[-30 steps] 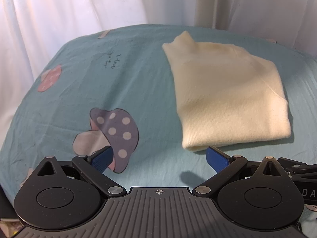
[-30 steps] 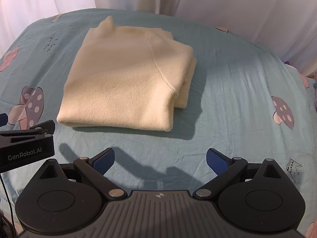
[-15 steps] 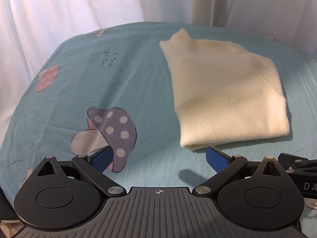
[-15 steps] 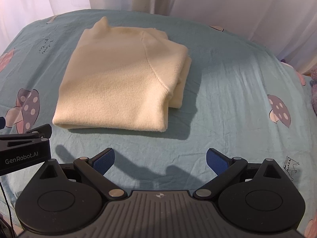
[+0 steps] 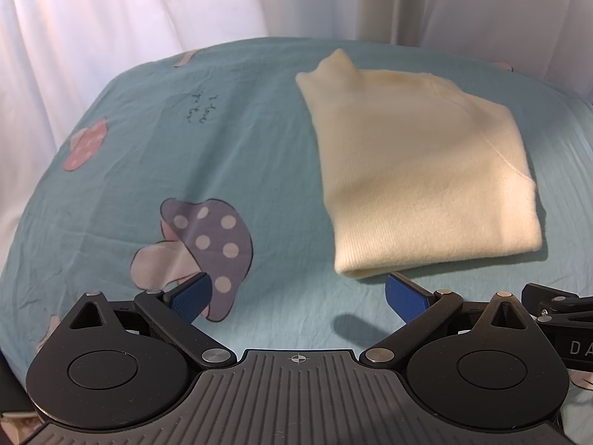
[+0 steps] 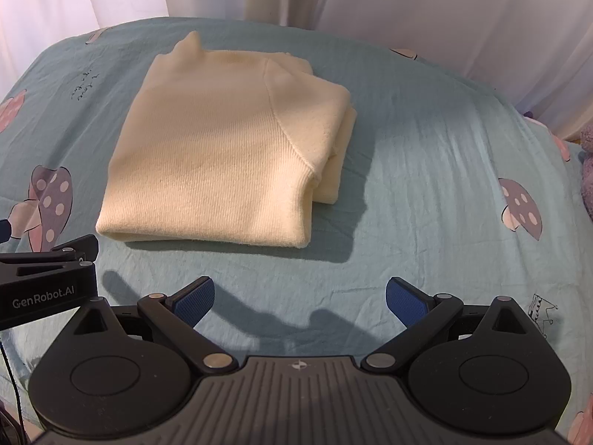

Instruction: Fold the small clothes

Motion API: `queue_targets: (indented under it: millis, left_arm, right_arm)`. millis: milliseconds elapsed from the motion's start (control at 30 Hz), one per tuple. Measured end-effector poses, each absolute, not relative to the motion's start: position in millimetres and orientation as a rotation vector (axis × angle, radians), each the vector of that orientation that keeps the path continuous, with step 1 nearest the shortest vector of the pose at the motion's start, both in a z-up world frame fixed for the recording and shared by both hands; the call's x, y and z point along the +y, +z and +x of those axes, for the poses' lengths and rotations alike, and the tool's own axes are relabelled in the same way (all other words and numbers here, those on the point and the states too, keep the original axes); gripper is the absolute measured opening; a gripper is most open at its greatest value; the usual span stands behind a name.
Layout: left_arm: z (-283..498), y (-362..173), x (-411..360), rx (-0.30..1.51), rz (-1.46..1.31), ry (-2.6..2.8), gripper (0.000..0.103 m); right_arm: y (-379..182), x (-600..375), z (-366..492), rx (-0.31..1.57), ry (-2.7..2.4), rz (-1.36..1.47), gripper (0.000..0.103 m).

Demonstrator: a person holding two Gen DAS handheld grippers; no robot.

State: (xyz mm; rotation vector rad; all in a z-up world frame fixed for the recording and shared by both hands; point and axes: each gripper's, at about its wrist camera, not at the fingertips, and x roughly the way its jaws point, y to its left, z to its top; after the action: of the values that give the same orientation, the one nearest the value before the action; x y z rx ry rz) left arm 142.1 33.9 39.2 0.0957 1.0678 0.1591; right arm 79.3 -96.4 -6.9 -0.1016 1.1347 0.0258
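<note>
Cream sweater (image 6: 226,155), folded into a rough rectangle, lying flat on the teal sheet (image 6: 426,170) with mushroom prints, toward the far middle of the surface; whether a bed or a table underneath, cannot tell. Folded near edge facing both claws, a tucked layer peeking out along the side toward the right edge, a small point of fabric sticking up at the far corner. White curtain (image 6: 407,3) hanging close behind the far edge, little room there. Wide bare sheet toward the right edge and toward the left edge (image 5: 166,155), plus a clear strip along the near edge in front of the sweater.

Left claw (image 5: 298,293) spread wide, blue pads (image 5: 191,294) apart, nothing between them, hovering over the near strip; one pad just short of the sweater's near left corner (image 5: 426,170), not touching it. Right claw (image 6: 300,296) likewise spread wide and holding nothing, above the bare sheet just in front of the sweater's near edge, casting shadows on the cloth. Left device's body visible at the left edge of the right wrist view, beside the sweater's near corner.
</note>
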Motion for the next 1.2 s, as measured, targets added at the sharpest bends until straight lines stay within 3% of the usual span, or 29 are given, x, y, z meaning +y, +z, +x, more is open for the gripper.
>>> queue_targets:
  millis: [1200]
  left_arm:
    - [143.9,40.0,32.5,1.069,0.101,0.148,0.102]
  right_arm:
    - [-3.2,-99.6,81.7,1.123,0.021,-0.08,0.099]
